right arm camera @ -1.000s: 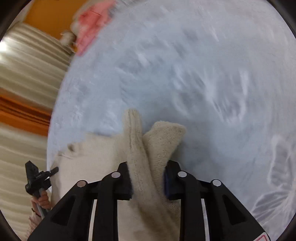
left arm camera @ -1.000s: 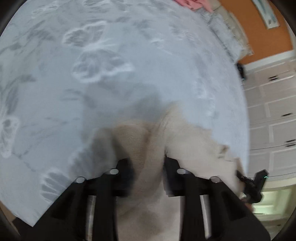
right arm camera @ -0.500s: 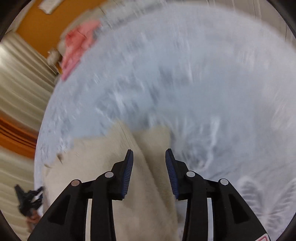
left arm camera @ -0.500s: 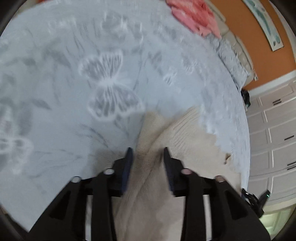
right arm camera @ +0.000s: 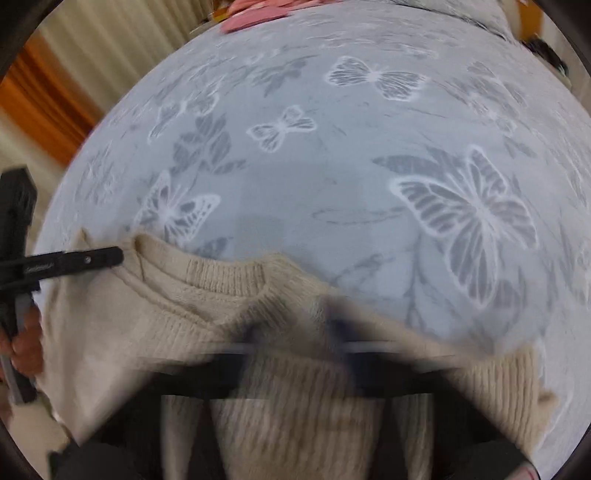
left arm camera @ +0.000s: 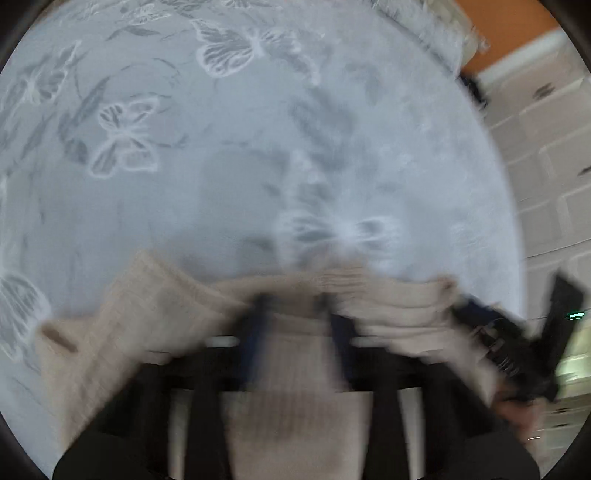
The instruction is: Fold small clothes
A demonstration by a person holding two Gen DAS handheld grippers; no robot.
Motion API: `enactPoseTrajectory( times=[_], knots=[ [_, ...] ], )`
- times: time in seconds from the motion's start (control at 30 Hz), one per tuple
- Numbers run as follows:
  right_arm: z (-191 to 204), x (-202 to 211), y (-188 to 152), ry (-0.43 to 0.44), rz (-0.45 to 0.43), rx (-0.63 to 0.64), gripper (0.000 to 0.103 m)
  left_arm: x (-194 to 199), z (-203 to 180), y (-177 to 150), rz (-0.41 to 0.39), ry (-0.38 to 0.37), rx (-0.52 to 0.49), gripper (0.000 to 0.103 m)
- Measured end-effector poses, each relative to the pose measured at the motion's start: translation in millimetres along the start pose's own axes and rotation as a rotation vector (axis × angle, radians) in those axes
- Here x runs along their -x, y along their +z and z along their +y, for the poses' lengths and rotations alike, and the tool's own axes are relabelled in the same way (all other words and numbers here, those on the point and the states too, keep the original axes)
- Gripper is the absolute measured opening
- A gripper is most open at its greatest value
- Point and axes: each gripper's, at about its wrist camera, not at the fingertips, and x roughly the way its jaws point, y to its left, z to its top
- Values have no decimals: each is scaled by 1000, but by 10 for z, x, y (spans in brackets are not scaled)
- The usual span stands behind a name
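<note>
A cream ribbed knitted sweater (right arm camera: pixel 207 295) is laid at the near edge of a bed covered by a pale blue bedspread (right arm camera: pixel 351 177) printed with white and grey butterflies. In the right wrist view its ribbed neckline is turned towards the far side of the bed, and a sleeve with a ribbed cuff trails off to the right. In the left wrist view the same sweater (left arm camera: pixel 155 306) is bunched into folds along the bottom of the frame. Knit is seen between the fingers of the left tongs (left arm camera: pixel 295 317), whose jaws have just been closing and are now drawn narrow and clamped on the sweater, though the picture is smeared by motion. The right tongs (right arm camera: pixel 295 332) are likewise blurred; their jaws have just been closing, and they are pinched tight on the fabric beside the collar. From the right wrist view the other gripper's dark finger is seen at the left edge, resting against the sweater's shoulder, with a person's hand (right arm camera: pixel 22 339) on its handle. A pink garment (right arm camera: pixel 255 14) is lying at the far end of the bed, well apart from the sweater. White panelled cabinets (left arm camera: pixel 546 147) and an orange wall are visible beyond the bed.
</note>
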Motion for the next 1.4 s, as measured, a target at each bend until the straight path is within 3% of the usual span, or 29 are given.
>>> enactPoseTrajectory(
  times=[0.1,0.17,0.3,0.37,0.4,0.43,0.47,0.5,0.53,0.6,0.67,0.77,0.9,0.97,1.0,1.03,1.1,1.17,1.27,1.4],
  knots=[
    [-336,103,44,14,-83,-95,4,26,197,71,-35,-34,53,2],
    [-553,-130,27,22,-34,-154,4,-1,258,72,-68,-37,70,3],
    [-516,104,42,102,-79,-225,12,203,265,34,-144,-48,144,3],
    [-381,451,-86,101,-145,-198,18,580,324,-120,-216,-143,150,6],
    [-296,651,-216,113,-179,-179,18,704,375,-194,-236,-150,145,20],
    [-238,757,-314,121,-193,-169,22,861,414,-313,-260,-140,139,43],
    [-142,881,-481,138,-201,-159,29,1063,499,-502,-291,-107,142,55],
    [-19,958,-665,163,-200,-148,30,1208,585,-677,-318,-77,155,74],
    [40,983,-723,171,-193,-139,29,1376,744,-942,-344,-41,179,78],
    [306,928,-905,162,-147,-94,29,1469,1003,-1265,-325,-29,242,81],
    [610,820,-978,147,-109,-42,26,1428,1248,-1638,-272,-53,361,81],
    [831,667,-978,155,-62,-47,11,1273,1502,-2040,-194,-100,506,81],
    [978,325,-845,103,21,-87,7,1174,1373,-2169,-236,-144,504,83],
    [1080,50,-825,58,108,-56,5,1101,1341,-2150,-224,-212,522,71],
    [1103,-15,-822,39,110,-44,4,1041,1343,-2128,-201,-259,550,46],
    [1097,-34,-801,34,118,-56,4,986,1330,-2097,-175,-281,577,33],
    [1079,-46,-764,36,145,-82,4,1025,1340,-2101,-199,-347,636,25],
    [1085,-85,-732,37,162,-79,4,1227,1120,-2023,-272,-403,559,23],
    [1064,-133,-683,47,180,-82,4,1651,478,-1880,-366,-430,341,22],
    [1020,-175,-658,89,174,-120,3,1844,-355,-1762,-353,-532,151,22]
  ],
)
